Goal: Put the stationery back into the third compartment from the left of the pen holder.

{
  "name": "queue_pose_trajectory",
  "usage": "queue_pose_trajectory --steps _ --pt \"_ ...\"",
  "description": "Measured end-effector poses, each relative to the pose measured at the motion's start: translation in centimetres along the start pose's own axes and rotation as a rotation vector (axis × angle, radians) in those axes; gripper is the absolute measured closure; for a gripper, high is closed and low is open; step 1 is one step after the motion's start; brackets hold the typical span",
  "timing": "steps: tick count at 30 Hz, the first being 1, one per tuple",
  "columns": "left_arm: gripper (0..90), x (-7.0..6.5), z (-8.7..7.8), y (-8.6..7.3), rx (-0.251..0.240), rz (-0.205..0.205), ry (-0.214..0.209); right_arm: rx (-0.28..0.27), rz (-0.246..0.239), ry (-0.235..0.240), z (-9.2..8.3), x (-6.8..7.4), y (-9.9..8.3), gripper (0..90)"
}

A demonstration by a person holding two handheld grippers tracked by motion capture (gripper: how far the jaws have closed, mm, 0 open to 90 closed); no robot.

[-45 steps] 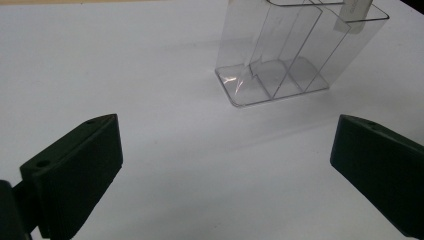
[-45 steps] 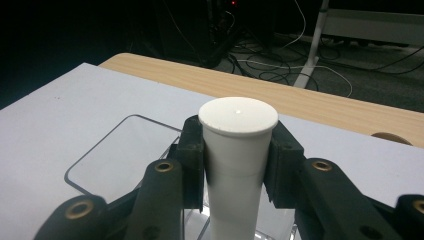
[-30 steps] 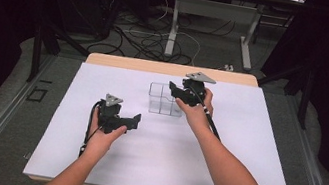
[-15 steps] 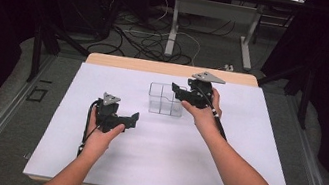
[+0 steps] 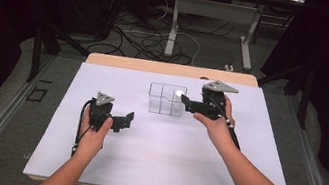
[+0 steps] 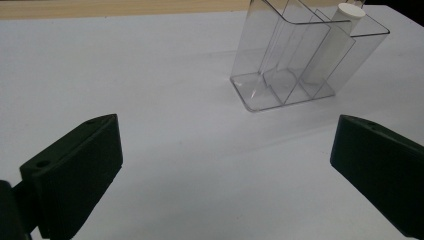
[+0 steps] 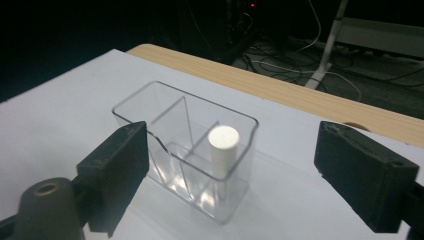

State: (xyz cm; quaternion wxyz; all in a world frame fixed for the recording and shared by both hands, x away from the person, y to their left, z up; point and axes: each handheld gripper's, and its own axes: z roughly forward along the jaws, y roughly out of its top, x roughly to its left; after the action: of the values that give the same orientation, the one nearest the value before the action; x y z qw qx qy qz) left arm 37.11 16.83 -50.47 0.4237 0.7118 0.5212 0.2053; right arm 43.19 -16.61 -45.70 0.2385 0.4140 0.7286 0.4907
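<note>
White cylinder (image 7: pixel 223 145) stands upright in a corner compartment of the clear box (image 7: pixel 150 100) on the desk (image 5: pixel 160 168). Right gripper (image 5: pixel 190 105) hangs just beside the box, its 2 fingers (image 7: pixel 117 170) released, just been opening, nothing between them. Left gripper (image 5: pixel 123 121) sits well apart, fingers (image 6: pixel 75 175) released too.

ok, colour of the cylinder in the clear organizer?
White cylinder, standing in the organizer; clearest in the right gripper view.
</note>
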Motion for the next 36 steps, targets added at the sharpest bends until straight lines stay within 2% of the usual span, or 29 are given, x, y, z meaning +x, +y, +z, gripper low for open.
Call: queue_pose_trajectory --steps 8,12,16,20,22,25,30,34,36 --pt "0.3 1.1 -1.3 -0.3 -0.004 0.009 0.010 -0.003 0.017 -0.039 -2.3 -1.7 -2.4 0.0" --pt "0.3 1.6 -1.9 -0.6 0.000 0.026 0.017 0.012 0.034 -0.053 -3.6 -2.8 -3.8 0.0" --pt "0.3 2.3 -2.4 -0.8 0.012 0.022 0.009 0.011 0.053 -0.076 -4.7 -3.8 -5.1 0.0" --pt "0.2 2.9 -2.8 -1.1 0.015 0.023 0.023 0.025 0.043 -0.085 -6.0 -4.6 -6.5 0.0" --pt "0.3 3.3 -3.0 -1.3 0.011 0.016 0.032 0.020 0.074 -0.082 -6.5 -5.0 -7.1 0.0" --pt "0.3 4.0 -3.2 -1.6 0.010 0.018 0.044 0.012 0.103 -0.110 -7.5 -5.9 -8.2 0.0" --pt "0.3 5.2 -3.5 -2.2 0.013 0.009 0.057 0.037 0.125 -0.147 -8.2 -7.3 -9.9 0.0" --pt "0.2 5.8 -3.7 -2.3 0.003 0.004 0.055 0.060 0.092 -0.185 -8.4 -8.1 -10.9 0.0" --pt "0.2 6.0 -3.7 -2.4 -0.002 0.006 0.060 0.076 0.111 -0.188 -8.4 -8.6 -11.3 0.0"
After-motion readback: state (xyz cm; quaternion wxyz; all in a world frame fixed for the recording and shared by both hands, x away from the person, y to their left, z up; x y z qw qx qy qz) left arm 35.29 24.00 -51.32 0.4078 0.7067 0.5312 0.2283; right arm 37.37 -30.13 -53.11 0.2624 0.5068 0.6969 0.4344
